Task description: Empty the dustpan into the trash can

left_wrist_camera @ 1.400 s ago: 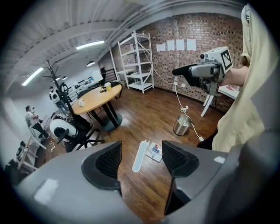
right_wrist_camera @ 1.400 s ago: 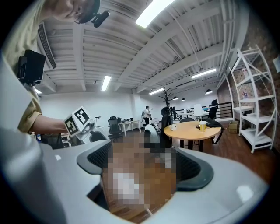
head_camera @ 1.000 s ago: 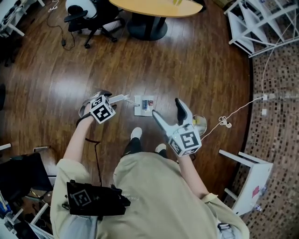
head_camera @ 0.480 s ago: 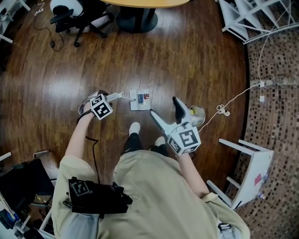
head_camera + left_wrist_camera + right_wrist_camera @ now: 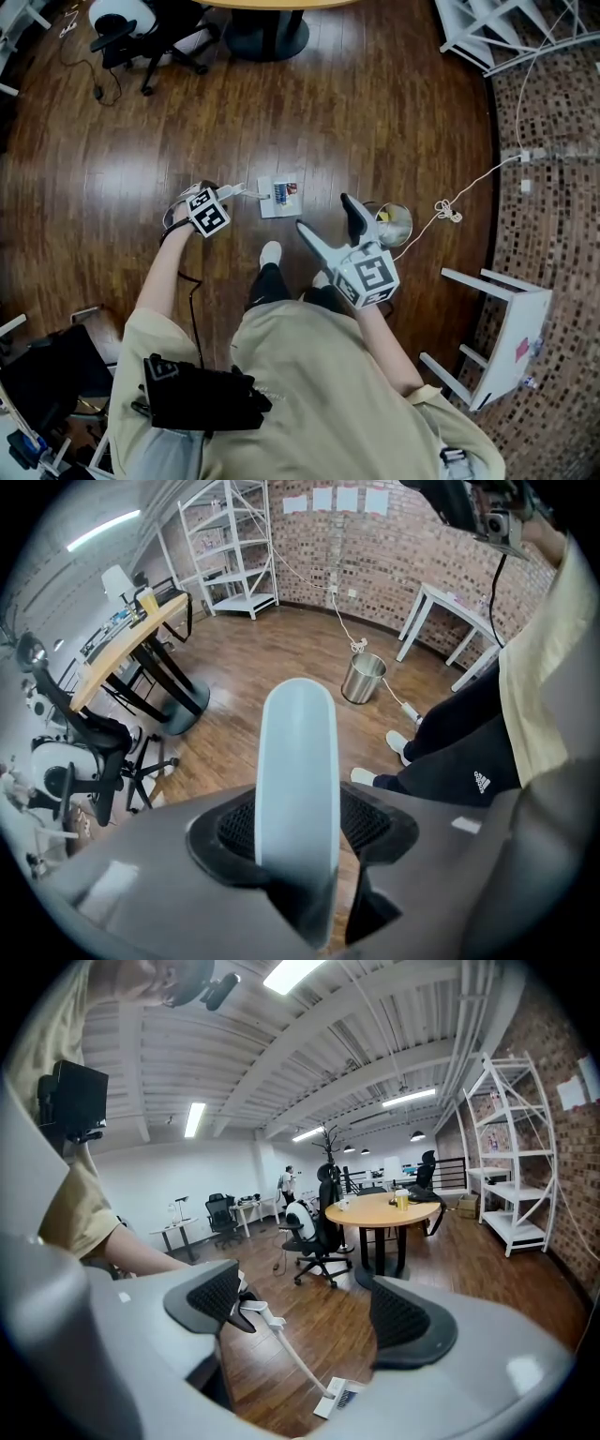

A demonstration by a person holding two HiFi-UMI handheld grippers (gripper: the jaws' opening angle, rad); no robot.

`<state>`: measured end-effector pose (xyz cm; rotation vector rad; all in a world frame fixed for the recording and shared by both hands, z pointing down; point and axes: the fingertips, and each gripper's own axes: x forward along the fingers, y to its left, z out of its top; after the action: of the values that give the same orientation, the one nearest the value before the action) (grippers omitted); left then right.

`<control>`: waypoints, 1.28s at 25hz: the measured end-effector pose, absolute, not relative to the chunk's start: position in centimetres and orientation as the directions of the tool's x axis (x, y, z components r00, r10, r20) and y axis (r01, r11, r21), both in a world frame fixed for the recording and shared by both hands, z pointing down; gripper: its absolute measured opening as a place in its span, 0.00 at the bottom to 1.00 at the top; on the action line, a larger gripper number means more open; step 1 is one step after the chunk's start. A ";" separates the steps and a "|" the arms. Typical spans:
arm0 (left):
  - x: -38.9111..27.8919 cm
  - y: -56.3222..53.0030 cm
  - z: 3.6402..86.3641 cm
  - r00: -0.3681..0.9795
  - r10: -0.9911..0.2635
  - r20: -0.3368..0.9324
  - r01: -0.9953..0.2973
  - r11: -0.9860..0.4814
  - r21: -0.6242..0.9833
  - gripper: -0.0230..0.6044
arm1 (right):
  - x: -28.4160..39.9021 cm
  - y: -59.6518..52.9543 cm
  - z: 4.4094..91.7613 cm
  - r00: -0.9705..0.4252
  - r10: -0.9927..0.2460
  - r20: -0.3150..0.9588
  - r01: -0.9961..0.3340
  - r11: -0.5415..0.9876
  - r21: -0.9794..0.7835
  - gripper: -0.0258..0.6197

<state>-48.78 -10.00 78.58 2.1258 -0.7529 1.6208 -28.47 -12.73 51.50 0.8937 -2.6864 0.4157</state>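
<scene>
A white dustpan (image 5: 279,198) rests on the wood floor just ahead of the person's feet, with scraps in it. Its long white handle (image 5: 297,789) runs up between the jaws of my left gripper (image 5: 221,195), which is shut on it and points steeply down. A shiny metal trash can (image 5: 392,223) stands to the right of the dustpan, partly hidden behind my right gripper (image 5: 324,214). That gripper is open and holds nothing. In the right gripper view the handle (image 5: 286,1346) slants down to the dustpan (image 5: 339,1398). The left gripper view also takes in the trash can (image 5: 362,677).
A white cable (image 5: 473,192) runs along the floor to the can's right. A small white table (image 5: 502,323) stands at the right, a white shelf unit (image 5: 487,33) at the far right. An office chair (image 5: 131,28) and a round table's base (image 5: 267,33) lie ahead.
My left gripper has sunk lower with the dustpan handle still in it. The right gripper has stayed almost where it was, open.
</scene>
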 end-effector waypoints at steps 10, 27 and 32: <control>-48.9 -10.9 80.6 0.101 -0.234 0.967 -0.537 -0.831 -0.144 0.26 | -26.7 -12.5 52.6 -0.743 -0.550 0.381 -0.644 0.743 -0.184 0.71; -45.7 -11.5 77.4 0.161 -0.290 0.944 -0.627 -0.768 -0.129 0.04 | -22.1 -12.8 51.8 -0.708 -0.617 0.344 -0.703 0.664 -0.257 0.68; -43.8 -12.9 72.7 0.178 -0.306 0.935 -0.648 -0.752 -0.123 0.04 | -19.4 -12.9 50.9 -0.688 -0.654 0.314 -0.726 0.631 -0.274 0.67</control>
<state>-43.75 -12.94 72.69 2.1559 -0.9096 1.5979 -19.38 -12.85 50.90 1.1403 -2.6666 0.5708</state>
